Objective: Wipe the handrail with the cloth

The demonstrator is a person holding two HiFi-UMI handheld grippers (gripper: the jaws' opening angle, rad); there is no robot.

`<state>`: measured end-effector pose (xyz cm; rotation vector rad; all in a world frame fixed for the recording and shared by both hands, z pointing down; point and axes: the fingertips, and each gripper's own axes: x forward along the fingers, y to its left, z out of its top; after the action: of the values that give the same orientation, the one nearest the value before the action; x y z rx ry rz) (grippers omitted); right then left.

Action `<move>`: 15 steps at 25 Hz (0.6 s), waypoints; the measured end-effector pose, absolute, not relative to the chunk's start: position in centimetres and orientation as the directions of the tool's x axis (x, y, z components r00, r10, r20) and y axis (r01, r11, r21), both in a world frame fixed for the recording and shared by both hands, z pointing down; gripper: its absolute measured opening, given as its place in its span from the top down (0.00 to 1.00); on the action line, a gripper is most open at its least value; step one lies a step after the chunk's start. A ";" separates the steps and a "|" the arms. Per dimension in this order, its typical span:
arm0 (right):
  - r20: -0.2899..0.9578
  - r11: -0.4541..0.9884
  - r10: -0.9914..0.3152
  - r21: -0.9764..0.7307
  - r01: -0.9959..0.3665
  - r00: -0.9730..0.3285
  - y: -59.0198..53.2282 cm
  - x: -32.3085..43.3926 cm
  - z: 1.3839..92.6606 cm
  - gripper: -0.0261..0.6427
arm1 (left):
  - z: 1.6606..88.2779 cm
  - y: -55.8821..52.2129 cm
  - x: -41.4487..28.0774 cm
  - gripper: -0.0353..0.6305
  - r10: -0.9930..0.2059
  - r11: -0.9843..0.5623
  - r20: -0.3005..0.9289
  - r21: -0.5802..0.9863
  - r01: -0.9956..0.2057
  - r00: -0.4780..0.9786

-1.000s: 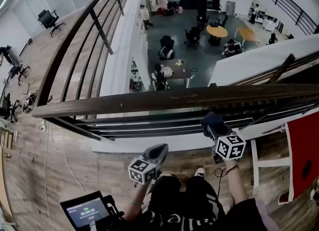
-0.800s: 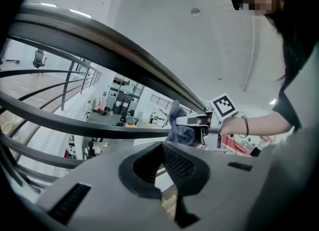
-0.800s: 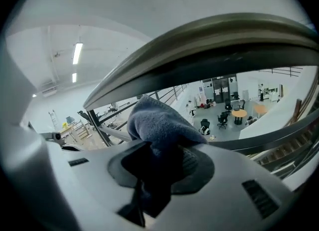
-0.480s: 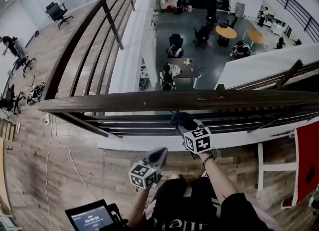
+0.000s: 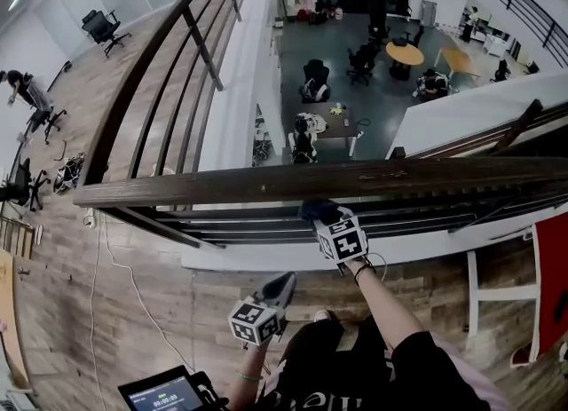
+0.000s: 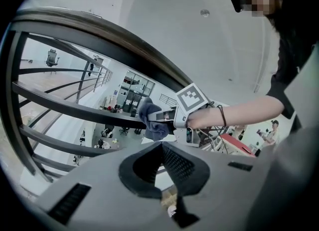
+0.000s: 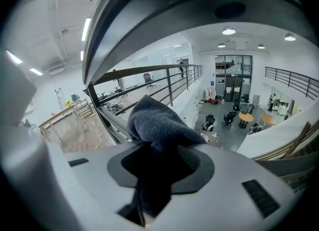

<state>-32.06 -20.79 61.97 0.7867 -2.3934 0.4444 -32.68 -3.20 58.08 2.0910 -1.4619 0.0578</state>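
A dark wooden handrail [image 5: 266, 183] crosses the head view from left to right, above thin metal bars. My right gripper [image 5: 317, 213] is shut on a dark blue cloth [image 5: 312, 209], which is pressed against the near underside of the rail near its middle. In the right gripper view the cloth [image 7: 159, 122] bulges out of the jaws, right under the rail [image 7: 149, 5]. My left gripper [image 5: 282, 285] hangs lower, well clear of the rail, shut with nothing in it. The left gripper view shows the left gripper [image 6: 162, 147], the cloth [image 6: 149, 119] and the rail [image 6: 99, 40].
Beyond the rail is a drop to an office floor with desks and chairs [image 5: 342, 125]. A second railing [image 5: 146, 81] runs away at the left. A tablet screen [image 5: 164, 393] is at the bottom left. A red panel [image 5: 552, 280] and a white frame [image 5: 475, 294] stand at the right.
My right gripper has slid left along the handrail with the cloth, from right of centre to about the middle. The left gripper has stayed low and hardly moved.
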 end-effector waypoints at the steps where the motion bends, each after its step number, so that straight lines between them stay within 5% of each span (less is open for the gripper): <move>1: 0.619 0.762 -0.439 -0.127 -0.635 -0.651 -21.3 -31.3 62.1 0.81 | 58.1 -3.4 -32.6 0.94 -0.844 -0.226 0.364 0.425 -0.876 0.395; 15: 0.631 0.674 -0.507 -0.135 -0.727 -0.587 -27.0 -15.1 62.7 0.81 | 57.4 -9.6 -21.4 0.94 -0.820 -0.294 0.363 0.397 -0.870 0.443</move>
<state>-15.11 -27.00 62.68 0.9487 -2.3268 0.5175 -21.44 -9.59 57.39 2.1576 -1.4127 0.1208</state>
